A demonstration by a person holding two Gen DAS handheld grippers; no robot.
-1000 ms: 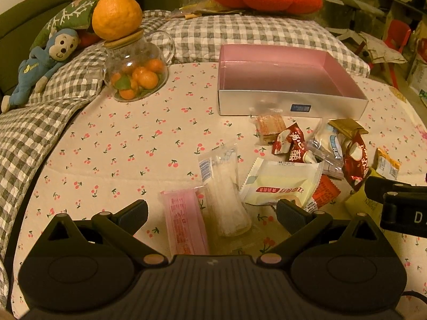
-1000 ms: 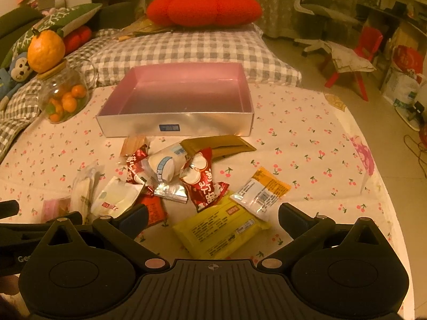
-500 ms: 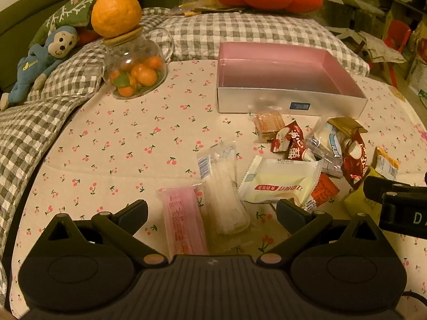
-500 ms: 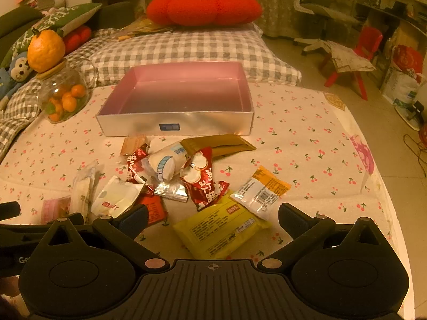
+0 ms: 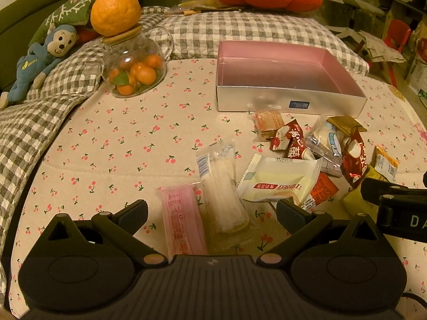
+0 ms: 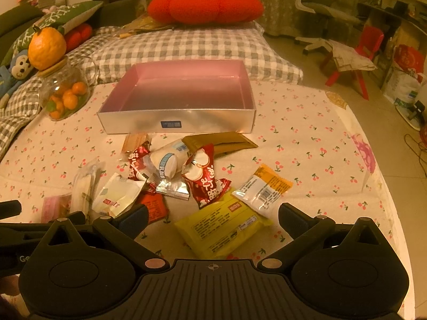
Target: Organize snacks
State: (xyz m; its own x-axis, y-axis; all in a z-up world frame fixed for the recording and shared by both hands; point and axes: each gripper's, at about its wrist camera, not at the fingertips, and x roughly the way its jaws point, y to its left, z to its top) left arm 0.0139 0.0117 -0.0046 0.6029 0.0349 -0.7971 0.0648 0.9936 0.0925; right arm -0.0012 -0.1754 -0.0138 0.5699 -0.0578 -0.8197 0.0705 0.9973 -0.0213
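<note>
Left tool (image 5: 212, 212), foreground: fingers spread wide, holding nothing, poised over a pink packet (image 5: 182, 220) and a clear packet (image 5: 222, 186) lying side by side on the cherry-print bed cover (image 5: 120, 144). Right tool (image 6: 213, 214): fingers likewise wide apart and empty, above a yellow packet (image 6: 222, 228) partly overlapped by an orange-and-white packet (image 6: 263, 189). Middle ground: the remaining snacks lie in a loose heap, including a cream packet (image 5: 280, 180), a red packet (image 6: 204, 177) and a gold packet (image 6: 221, 142). Behind the heap, a shallow box (image 6: 176, 122) with silver walls and a pink interior sits open on the bed; nothing lies in it. Far left: a glass jar (image 5: 133, 64) containing small oranges, with a large orange (image 5: 115, 11) resting on its lid.
</note>
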